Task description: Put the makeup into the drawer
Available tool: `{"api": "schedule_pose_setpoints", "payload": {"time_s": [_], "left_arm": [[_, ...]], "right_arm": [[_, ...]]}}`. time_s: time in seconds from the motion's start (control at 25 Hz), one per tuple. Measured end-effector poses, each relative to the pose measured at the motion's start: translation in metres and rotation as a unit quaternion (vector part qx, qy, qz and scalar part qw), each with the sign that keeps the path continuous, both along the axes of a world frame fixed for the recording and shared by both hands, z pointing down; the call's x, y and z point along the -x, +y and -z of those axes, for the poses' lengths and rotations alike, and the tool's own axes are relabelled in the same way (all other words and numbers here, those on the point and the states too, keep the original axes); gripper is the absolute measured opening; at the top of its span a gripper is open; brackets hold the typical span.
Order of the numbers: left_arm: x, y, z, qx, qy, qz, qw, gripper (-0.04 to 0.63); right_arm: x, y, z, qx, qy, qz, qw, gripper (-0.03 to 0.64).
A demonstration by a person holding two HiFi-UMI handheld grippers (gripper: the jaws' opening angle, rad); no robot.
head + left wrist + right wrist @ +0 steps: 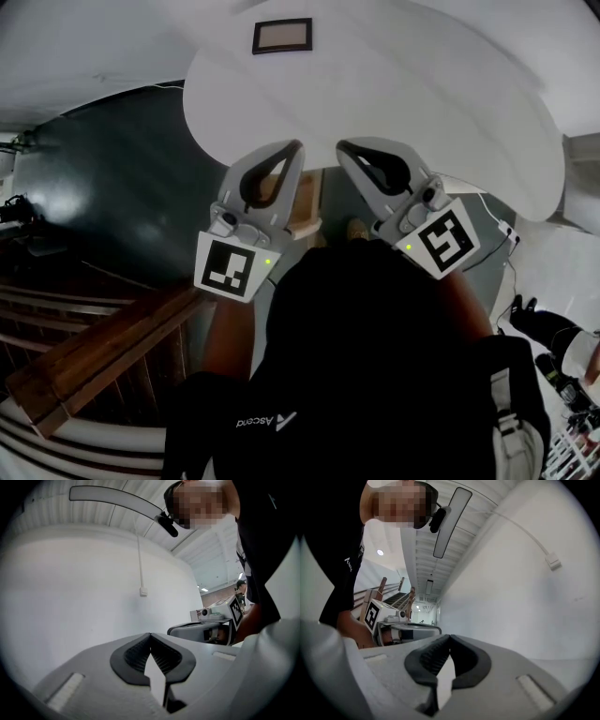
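Note:
No makeup and no drawer show in any view. In the head view my left gripper (297, 145) and my right gripper (340, 146) are held up side by side in front of the person's dark shirt, tips towards a white rounded surface (394, 84). Both are shut with nothing between the pads. The left gripper view shows its own jaws (150, 635) closed tip to tip against a bare white wall, with the right gripper (206, 629) beside it. In the right gripper view the jaws (449, 636) are likewise closed and empty, and the left gripper (405, 630) lies to their left.
A small framed panel (281, 36) sits on the white surface at the top. Wooden rails or steps (94, 352) run along the lower left, over a dark floor (112, 178). A white cable with a small box (143, 591) hangs on the wall. The person stands close behind both grippers.

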State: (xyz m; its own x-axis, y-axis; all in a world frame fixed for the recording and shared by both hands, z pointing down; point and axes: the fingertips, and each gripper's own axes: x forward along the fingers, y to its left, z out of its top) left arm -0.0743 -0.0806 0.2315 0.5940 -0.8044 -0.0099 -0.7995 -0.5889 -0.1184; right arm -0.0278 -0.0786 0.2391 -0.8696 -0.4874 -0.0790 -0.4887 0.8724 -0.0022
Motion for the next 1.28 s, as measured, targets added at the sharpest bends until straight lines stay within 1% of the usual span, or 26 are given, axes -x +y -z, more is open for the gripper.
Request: {"api": "schedule_pose_setpoints", "payload": {"time_s": [0.12, 0.28, 0.56, 0.84, 1.28], "left_arm": [[-0.001, 0.004, 0.008, -0.009, 0.020, 0.003, 0.9998, 0.011], [0.000, 0.020, 0.018, -0.025, 0.034, -0.003, 0.9991, 0.011], [-0.002, 0.032, 0.022, -0.035, 0.037, -0.003, 0.9987, 0.011], [-0.010, 0.040, 0.023, -0.040, 0.040, -0.009, 0.9984, 0.011], [-0.011, 0.040, 0.018, -0.036, 0.038, -0.011, 0.9986, 0.011]], "right_arm": [[-0.001, 0.005, 0.007, -0.004, -0.012, -0.002, 1.000, 0.003], [-0.001, 0.017, 0.018, -0.010, -0.026, -0.011, 1.000, 0.003], [-0.004, 0.029, 0.021, -0.024, -0.021, -0.016, 0.999, 0.003], [-0.011, 0.036, 0.021, -0.027, -0.015, -0.019, 0.999, 0.003], [-0.011, 0.034, 0.017, -0.026, -0.013, -0.019, 0.999, 0.003]]}}
